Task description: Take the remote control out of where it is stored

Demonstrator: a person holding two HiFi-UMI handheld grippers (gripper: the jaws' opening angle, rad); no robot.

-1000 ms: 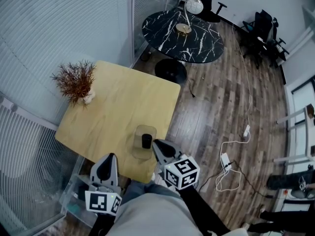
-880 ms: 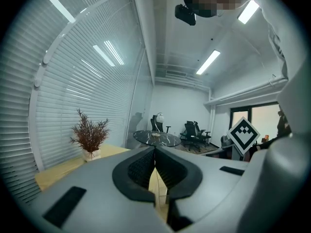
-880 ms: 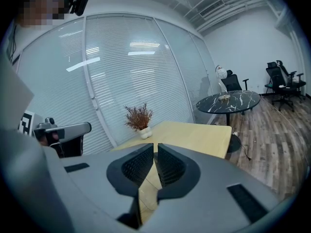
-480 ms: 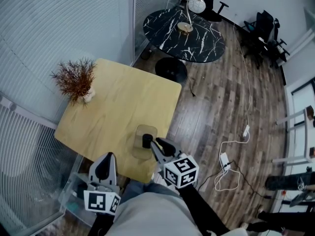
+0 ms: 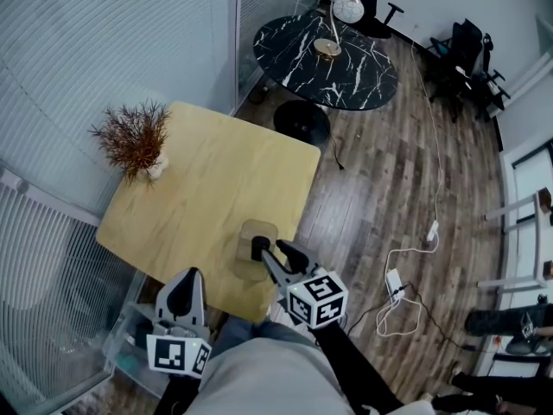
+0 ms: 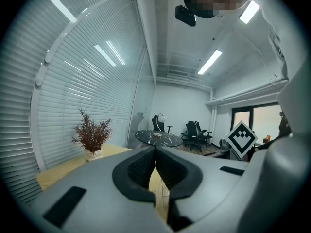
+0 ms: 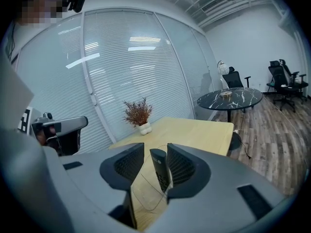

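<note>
not out yet: the remote (image 7: 159, 169) stands in its clear holder (image 5: 249, 271) by the table's (image 5: 216, 175) near edge, between the right gripper's (image 5: 272, 251) opening jaws; left gripper (image 6: 155, 166) closed.

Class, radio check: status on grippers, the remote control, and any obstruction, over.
Right gripper jaws opening, remote control between them, unclamped. Left gripper shut, empty. Remote control upright in clear holder. Nothing in the way.

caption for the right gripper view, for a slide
Right gripper jaws opening, remote control between them, upright in its clear holder.
</note>
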